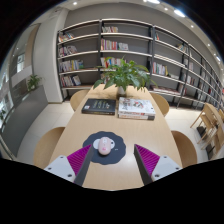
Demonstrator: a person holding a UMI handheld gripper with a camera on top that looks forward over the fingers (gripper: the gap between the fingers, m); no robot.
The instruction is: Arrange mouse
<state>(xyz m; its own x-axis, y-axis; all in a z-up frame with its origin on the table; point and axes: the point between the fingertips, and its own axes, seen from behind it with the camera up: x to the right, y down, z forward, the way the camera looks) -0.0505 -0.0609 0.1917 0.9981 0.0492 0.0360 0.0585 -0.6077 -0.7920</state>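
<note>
A small pale pink mouse (pixel 104 146) lies on a round dark grey mouse mat (pixel 104 148) on a light wooden table (pixel 112 126). My gripper (pixel 113 160) is held above the near part of the table, its two fingers spread wide apart with the magenta pads (pixel 78 159) facing inward. The mouse sits just ahead of the fingers, closer to the left one, and nothing touches it. Nothing is between the fingers.
Beyond the mat lie a dark book (pixel 98 105) and a stack of books (pixel 136 108), with a potted green plant (pixel 126 74) behind them. Wooden chairs (pixel 186 148) stand around the table. Tall bookshelves (pixel 120 50) line the far wall.
</note>
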